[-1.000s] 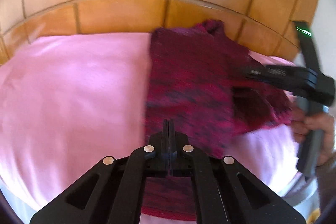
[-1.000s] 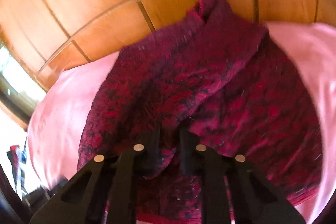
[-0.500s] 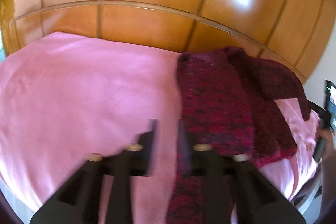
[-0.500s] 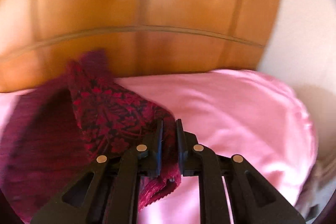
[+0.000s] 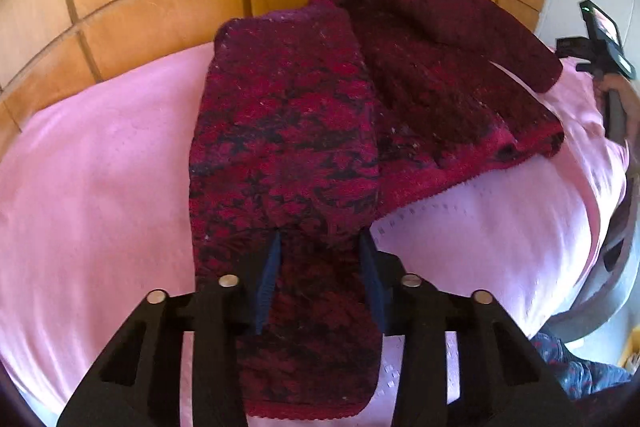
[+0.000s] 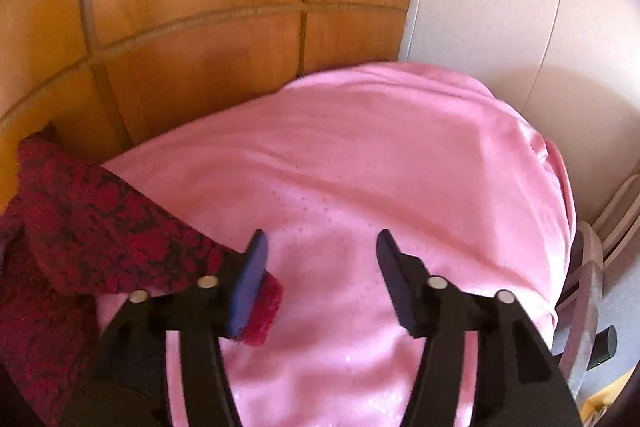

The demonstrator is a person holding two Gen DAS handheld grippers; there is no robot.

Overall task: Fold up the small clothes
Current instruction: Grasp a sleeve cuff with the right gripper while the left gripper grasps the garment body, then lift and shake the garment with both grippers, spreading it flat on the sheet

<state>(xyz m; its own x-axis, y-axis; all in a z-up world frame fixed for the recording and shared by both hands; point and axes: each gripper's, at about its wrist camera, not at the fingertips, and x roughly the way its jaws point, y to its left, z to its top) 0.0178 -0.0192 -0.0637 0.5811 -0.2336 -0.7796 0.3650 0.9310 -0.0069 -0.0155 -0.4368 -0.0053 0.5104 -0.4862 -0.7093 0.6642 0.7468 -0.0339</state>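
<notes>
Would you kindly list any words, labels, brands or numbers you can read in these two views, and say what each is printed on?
None can be read.
The small lit screen at the right edge of the left wrist view is too small and blurred to read.
The knitted sweater and pink sheet carry no visible text.

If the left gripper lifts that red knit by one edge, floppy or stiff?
Likely floppy: the red knit sweater already drapes in soft folds over the pink sheet. Probably grippy, given its coarse texture. It looks thick, so perhaps heavyish.

A dark red patterned knit sweater point(image 5: 288, 131) lies partly folded lengthwise on pink bedding.
</notes>
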